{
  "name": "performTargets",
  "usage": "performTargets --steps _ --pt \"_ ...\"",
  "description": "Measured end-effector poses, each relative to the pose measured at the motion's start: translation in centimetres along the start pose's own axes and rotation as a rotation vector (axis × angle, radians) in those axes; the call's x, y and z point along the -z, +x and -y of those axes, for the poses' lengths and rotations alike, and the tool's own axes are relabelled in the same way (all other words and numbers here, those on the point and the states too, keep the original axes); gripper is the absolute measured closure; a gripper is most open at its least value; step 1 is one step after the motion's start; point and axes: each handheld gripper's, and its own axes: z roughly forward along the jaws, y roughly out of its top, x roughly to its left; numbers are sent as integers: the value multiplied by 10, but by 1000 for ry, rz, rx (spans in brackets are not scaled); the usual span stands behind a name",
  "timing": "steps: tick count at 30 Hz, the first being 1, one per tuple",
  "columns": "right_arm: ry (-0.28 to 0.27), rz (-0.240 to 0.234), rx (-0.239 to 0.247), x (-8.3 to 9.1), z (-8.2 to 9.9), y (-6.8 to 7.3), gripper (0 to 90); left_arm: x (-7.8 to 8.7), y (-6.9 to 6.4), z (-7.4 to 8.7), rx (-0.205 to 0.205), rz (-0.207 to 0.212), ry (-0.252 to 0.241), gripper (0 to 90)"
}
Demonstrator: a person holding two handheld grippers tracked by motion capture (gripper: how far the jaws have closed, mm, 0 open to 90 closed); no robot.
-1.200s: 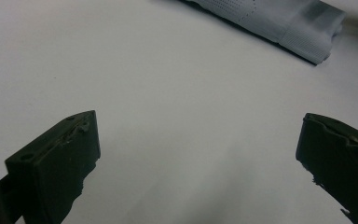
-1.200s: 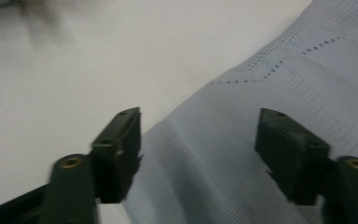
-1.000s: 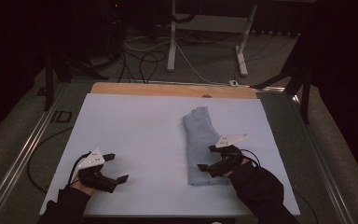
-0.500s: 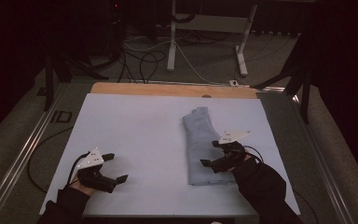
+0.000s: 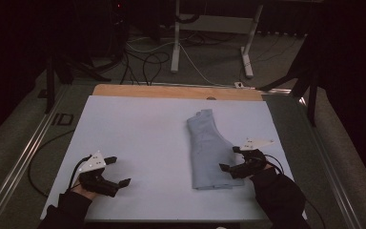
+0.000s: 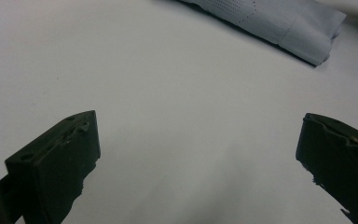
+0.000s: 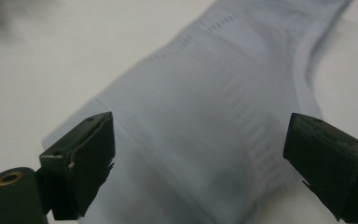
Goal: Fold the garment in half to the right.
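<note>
The left tongs (image 5: 117, 171) are held wide open and empty near the worktop (image 5: 138, 129) front-left corner, well apart from the folded cloth (image 5: 208, 150). The right tongs (image 5: 231, 159) are spread wide, empty, over the cloth's front-right edge.

The high view looks forward and down over the white table (image 5: 138, 129) from the person's side, far enough to take in the floor beyond. Each gripper view sits low and close to the tabletop, looking out between its own jaws. All three share the folded pale-blue garment (image 5: 208, 150) (image 6: 279, 23) (image 7: 223, 107).
</note>
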Motion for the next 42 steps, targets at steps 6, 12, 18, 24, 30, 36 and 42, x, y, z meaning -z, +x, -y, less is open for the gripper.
performTargets --steps 6,12,18,24,30,36,42 --pt "0 18 -37 6 16 -4 89 0 0 0 -5 0 3 8" --pt "0 58 -70 11 32 -6 89 0 0 0 -4 2 6 7" --pt "-5 82 -93 17 48 -7 89 -1 -1 1 -5 2 6 7" --pt "-12 120 -100 24 58 -4 89 -2 -1 1 -4 4 10 7" --pt "-13 131 -89 25 60 1 89 0 -1 1 -4 0 5 7" --pt "4 126 -80 20 60 2 89 1 -1 1 -4 -2 0 7" --pt "-3 132 -88 21 60 2 89 1 -1 1 -5 -2 0 7"
